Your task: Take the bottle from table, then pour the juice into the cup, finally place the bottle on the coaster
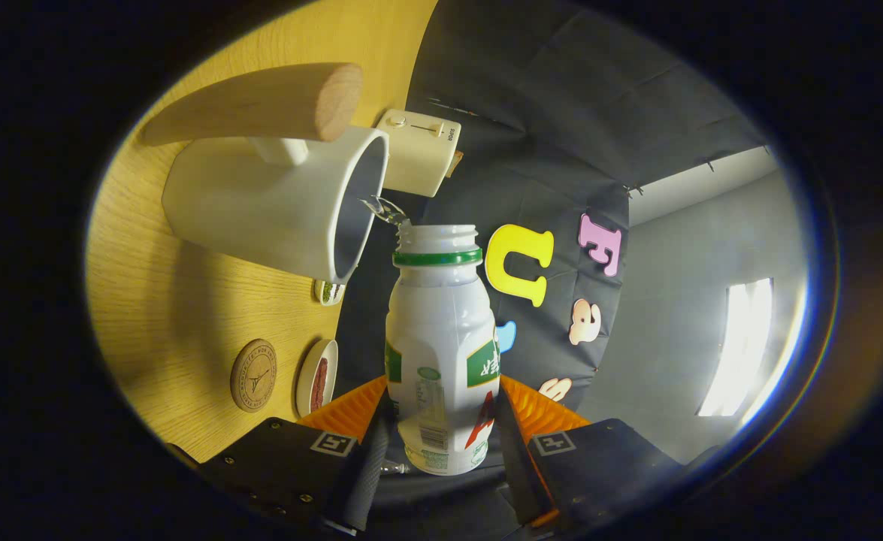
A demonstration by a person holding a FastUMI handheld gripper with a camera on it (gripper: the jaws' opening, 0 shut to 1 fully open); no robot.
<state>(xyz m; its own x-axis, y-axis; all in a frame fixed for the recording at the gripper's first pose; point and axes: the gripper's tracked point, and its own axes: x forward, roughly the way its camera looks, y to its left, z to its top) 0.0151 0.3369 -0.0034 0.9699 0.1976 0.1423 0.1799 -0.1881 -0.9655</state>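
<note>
My gripper (441,428) is shut on a white plastic bottle (441,330) with a green neck ring and a green label; both fingers press its lower body. The whole view is rolled, so the wooden table (185,300) stands like a wall beside the bottle. The bottle's open mouth sits right at the rim of a white cup (276,207) with a wooden handle (261,105). A thin stream of clear liquid (385,210) runs from the mouth over the cup's rim. A round brown coaster (253,376) lies on the table, nearer the fingers than the cup.
A cream toaster-like box (418,150) stands beyond the cup. Between the coaster and the bottle lies a small white dish with something red in it (317,376). A smaller round dish (328,291) sits just under the cup's rim.
</note>
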